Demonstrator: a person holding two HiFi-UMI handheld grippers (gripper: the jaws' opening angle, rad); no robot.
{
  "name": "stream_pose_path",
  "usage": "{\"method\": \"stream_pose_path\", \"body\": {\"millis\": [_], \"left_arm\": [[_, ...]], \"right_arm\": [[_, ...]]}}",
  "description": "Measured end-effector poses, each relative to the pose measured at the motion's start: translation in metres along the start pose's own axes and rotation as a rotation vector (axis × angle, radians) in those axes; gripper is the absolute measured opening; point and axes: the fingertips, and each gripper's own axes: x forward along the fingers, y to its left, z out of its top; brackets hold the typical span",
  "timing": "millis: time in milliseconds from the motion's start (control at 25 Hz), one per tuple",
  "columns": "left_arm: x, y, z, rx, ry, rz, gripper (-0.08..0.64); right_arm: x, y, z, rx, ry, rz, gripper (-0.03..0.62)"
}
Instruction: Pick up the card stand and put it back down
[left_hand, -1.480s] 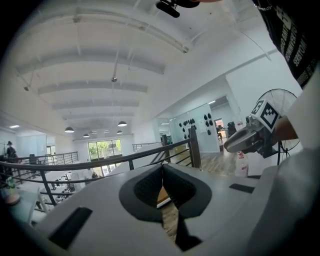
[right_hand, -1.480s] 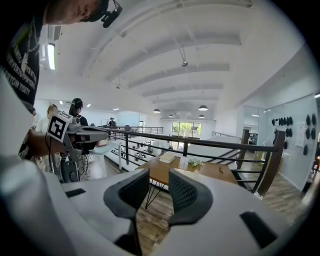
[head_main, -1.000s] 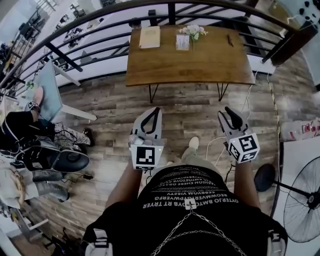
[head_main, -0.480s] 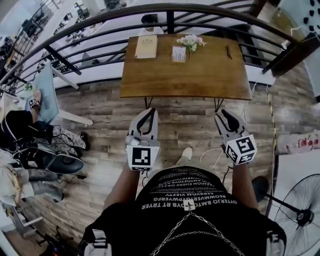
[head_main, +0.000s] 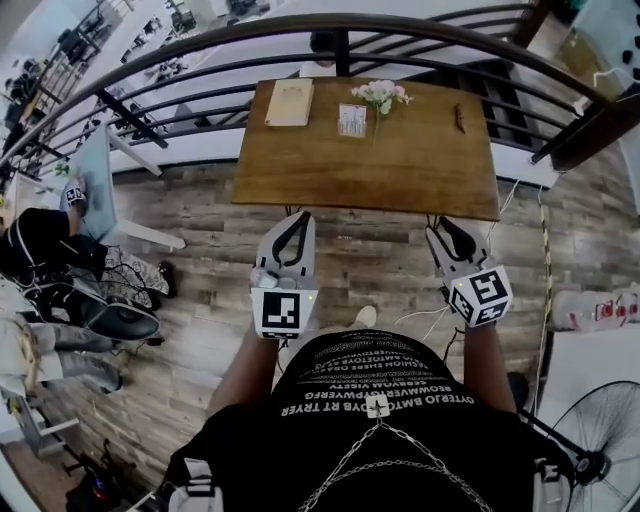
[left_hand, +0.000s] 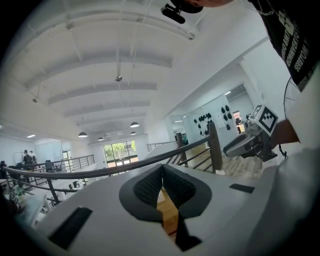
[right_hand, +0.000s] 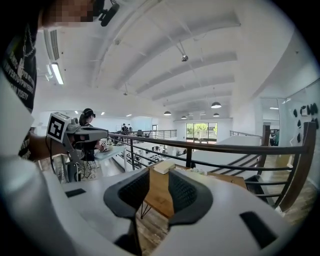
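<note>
Approach stage, by the look of it: nothing lifted yet. Card stand (head_main: 352, 120) upright toward the far side of the bench (head_main: 400, 170), upper middle of the head view, just left of the flowers (head_main: 380, 94) and right of a tan notebook (head_main: 290, 102). Small dark object (head_main: 458, 117) further right.

Left hand-held gripper (head_main: 298, 222) at lower centre-left, tips closed together on nothing, only a sliver of bench wood visible below the pads in the left gripper view. Right hand-held gripper (head_main: 447, 232) at lower centre-right, jaws partly apart and empty, bench edge framed between them in the right gripper view. Both just short of the near bench edge in the head view, well apart from the stand.

To do the step well:
- Commit one gripper, probably the right, already parted, and reach across the bench top to the far side.
- Come in level and square to the thin face of the stand, jaws wide enough to straddle it.
- Steer clear of the flowers just beside it; likely top-heavy and easy to tip.
- Pinch low, near the base — less chance of twisting a light holder.
- Lift straight up only a little, hold upright, then lower onto the same bare patch.
- Open fully before backing away.
</note>
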Motion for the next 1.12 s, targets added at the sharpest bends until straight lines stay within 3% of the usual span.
{"method": "stream_pose_path", "body": {"millis": [200, 440, 1120], "left_arm": [[0.009, -0.009, 0.010, 0.030, -0.011, 0.026, 0.026], [0.001, -0.008, 0.012, 0.038, 0.030, 0.064, 0.026], [0.030, -0.014, 0.017, 0.051, -0.008, -0.004, 0.027]], "right_arm": [[0.004, -0.028, -0.002, 0.017, -0.019, 0.022, 0.117], [0.006, -0.019, -0.005, 0.019, -0.023, 0.072, 0.117], [0.012, -0.042, -0.009, 0.039, -0.020, 0.025, 0.117]]}}
